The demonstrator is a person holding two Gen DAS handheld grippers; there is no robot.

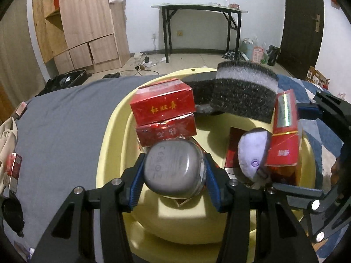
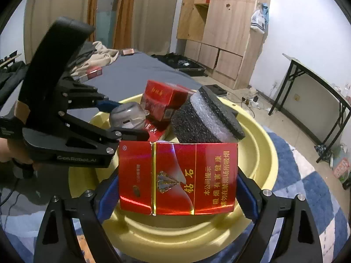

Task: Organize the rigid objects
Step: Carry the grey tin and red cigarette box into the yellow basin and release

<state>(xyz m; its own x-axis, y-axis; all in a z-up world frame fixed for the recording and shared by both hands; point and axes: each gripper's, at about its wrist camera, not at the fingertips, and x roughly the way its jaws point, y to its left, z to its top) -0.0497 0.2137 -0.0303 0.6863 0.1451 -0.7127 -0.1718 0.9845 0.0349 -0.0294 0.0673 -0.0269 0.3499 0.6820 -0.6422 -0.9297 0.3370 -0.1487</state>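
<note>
A grey rounded case (image 1: 174, 168) is pinched between the blue pads of the left gripper (image 1: 174, 173) and is held over the near-left part of the yellow basin (image 1: 109, 135), which rests on a grey bedcover (image 1: 65, 120). Just behind the case, two red boxes (image 1: 163, 109) are stacked inside the basin, and a black foam block (image 1: 243, 92) is leaned at the far side. Further right, a white and purple puck (image 1: 253, 151) is seen beside an upright red carton (image 2: 177, 177), which is clamped flat between the jaws of the right gripper (image 2: 177, 188) above the basin's near rim.
</note>
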